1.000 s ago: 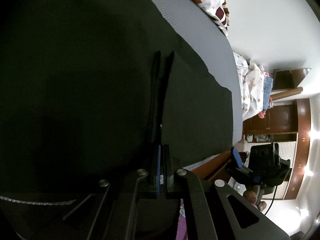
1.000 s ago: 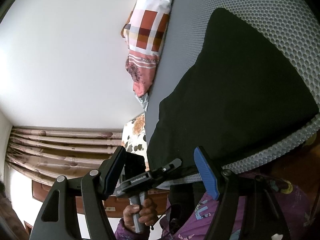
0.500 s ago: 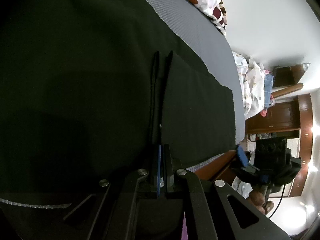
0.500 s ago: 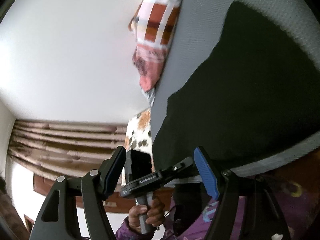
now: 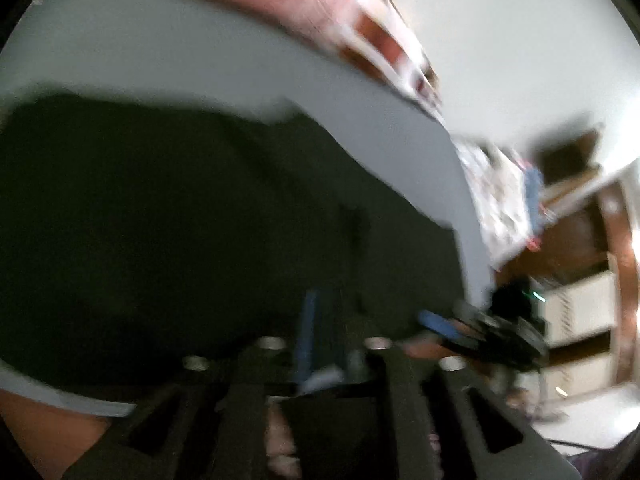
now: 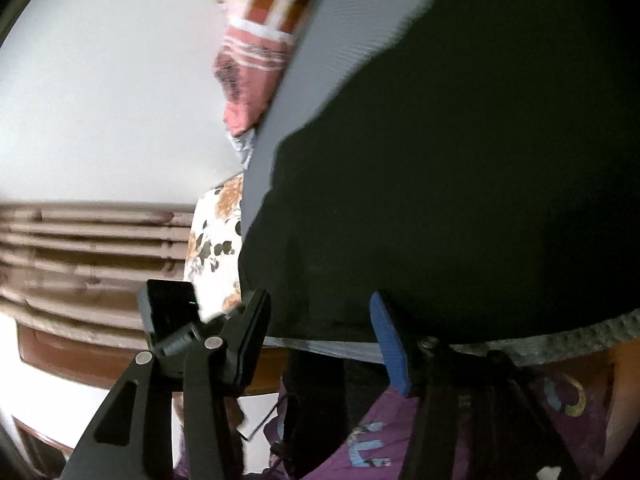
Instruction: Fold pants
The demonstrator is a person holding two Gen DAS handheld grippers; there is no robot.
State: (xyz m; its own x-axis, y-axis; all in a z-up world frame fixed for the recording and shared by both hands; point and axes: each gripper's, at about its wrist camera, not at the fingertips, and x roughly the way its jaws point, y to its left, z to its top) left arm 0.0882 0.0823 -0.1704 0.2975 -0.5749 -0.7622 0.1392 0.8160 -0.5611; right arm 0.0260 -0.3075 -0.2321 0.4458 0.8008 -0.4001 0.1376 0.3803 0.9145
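my left fingers (image 5: 326, 336) are opening off the black pants (image 5: 180, 220); my right fingers (image 6: 320, 336) are closing empty over the hem, which i should pinch squarely.

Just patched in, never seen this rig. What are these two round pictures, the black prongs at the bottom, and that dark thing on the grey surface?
No robot: a person holds a two-finger claw in each hand, each with a wide-angle camera looking along its fingers, hence the round pictures. One view is from the left claw, the other from the right claw; the prongs are their fingers. Black pants lie on a grey bed, a checked pillow beyond. The left claw's jaws are opening; blur hides whether cloth is between them. The right claw's jaws are closing with the pants' near edge between them, not yet gripped.
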